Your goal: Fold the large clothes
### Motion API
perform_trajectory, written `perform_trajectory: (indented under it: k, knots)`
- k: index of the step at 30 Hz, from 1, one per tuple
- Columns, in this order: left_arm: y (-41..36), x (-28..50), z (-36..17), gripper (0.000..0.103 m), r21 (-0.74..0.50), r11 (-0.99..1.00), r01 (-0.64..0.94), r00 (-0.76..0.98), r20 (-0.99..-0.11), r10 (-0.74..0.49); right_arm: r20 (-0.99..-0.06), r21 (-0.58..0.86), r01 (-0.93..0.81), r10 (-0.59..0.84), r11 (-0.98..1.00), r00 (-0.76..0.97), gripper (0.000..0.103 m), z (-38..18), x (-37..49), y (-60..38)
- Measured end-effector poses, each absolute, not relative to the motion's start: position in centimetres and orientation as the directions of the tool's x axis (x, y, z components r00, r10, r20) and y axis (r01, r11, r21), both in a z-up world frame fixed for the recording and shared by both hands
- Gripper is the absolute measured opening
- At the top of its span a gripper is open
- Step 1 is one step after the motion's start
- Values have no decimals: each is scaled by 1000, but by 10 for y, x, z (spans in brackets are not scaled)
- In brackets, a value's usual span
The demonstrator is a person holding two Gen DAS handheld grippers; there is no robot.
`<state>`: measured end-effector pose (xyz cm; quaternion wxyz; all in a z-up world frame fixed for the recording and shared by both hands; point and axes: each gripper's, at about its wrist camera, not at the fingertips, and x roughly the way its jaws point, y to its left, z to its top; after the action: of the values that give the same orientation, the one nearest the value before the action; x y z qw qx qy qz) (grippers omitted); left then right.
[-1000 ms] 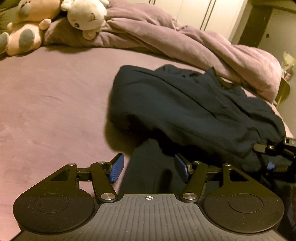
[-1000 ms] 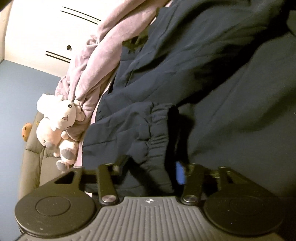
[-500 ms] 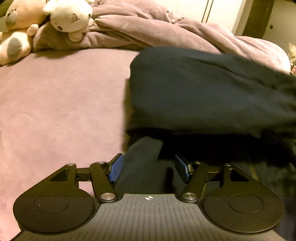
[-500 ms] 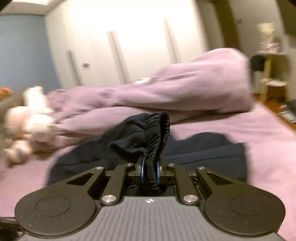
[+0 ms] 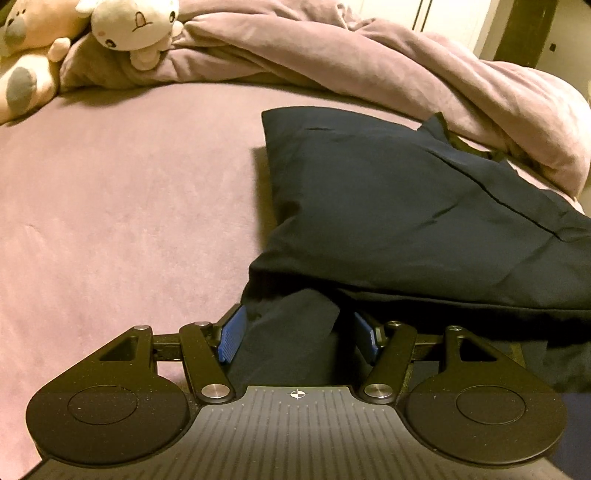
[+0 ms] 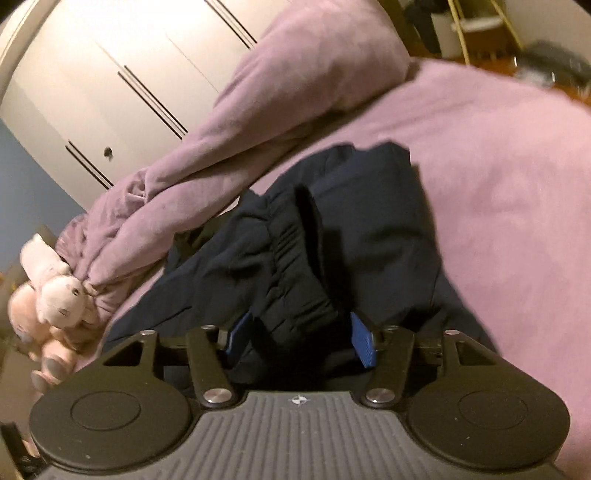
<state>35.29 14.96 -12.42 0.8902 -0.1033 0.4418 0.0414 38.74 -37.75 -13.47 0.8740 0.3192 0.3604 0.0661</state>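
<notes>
Mauve sheet on the bed [image 5: 122, 206] fills most of both views, with a rumpled duvet [image 5: 388, 70] and two plush toys [image 5: 133, 26] along its far side. On the sheet lies the dark navy garment [image 5: 413, 206], doubled over, its long axis running from near my left gripper [image 5: 297, 334] away to the right, toward the duvet. A narrow flap of it sits between that gripper's jaws, which stand fairly wide; the blue pads [image 5: 231, 334] do not seem to press the cloth. My right gripper [image 6: 301, 338] has just been opening, and the gathered elastic band [image 6: 291, 258] it straddles lies loose between the parted jaws. I judge the left one nearer the free edge, so the next fold would start there.
</notes>
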Motion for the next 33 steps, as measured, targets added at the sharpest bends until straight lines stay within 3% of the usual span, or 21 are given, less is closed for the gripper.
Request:
perform_trajectory:
  k: [2,3,4,8,9,12,16,20,22,25,28,30,33]
  knots:
    - [148,353,-124,67,-142,976,-162,604,-797,-16,-571,652,129,372,747,732,58,-144,388,-380]
    - [148,354,-124,67,-138,977,-161,605,-796,-13,-563,670,135,382,730,733,52,-146,390,-379]
    - [148,355,-124,67,-133,978,-160,606,-795,-9,-557,677,137,381,723,738,37,-146,392,-376]
    - [146,356,-125,67,-111,981,-159,605,-796,8,-545,659,120,362,742,756,26,-135,401,-361]
    - [146,356,-125,67,-104,981,-162,606,-795,15,-544,643,112,349,758,763,19,-131,403,-356]
    - [150,357,-122,70,-73,983,-169,612,-790,46,-564,501,104,233,859,792,16,-106,405,-341]
    - [153,355,-124,75,-92,986,-140,602,-798,11,-518,419,155,95,895,850,15,-85,396,-356]
    - [145,348,-126,72,-65,992,-106,577,-817,8,-597,344,193,55,919,800,18,-105,405,-370]
    - [148,336,-116,71,-85,993,-86,572,-820,-21,-629,340,194,69,920,775,25,-114,405,-375]
    - [152,316,-91,73,-98,994,-36,613,-788,-56,-572,375,222,36,900,819,38,-103,387,-391]
    - [150,305,-65,78,-35,999,9,693,-721,-32,-514,259,263,-98,930,852,38,-85,375,-384]
    - [145,312,-56,78,-24,1000,3,723,-690,-19,-481,234,222,-86,947,873,38,-80,377,-368]
    - [130,338,-56,78,-67,998,-8,748,-663,-38,-495,237,52,75,970,866,38,-83,395,-315]
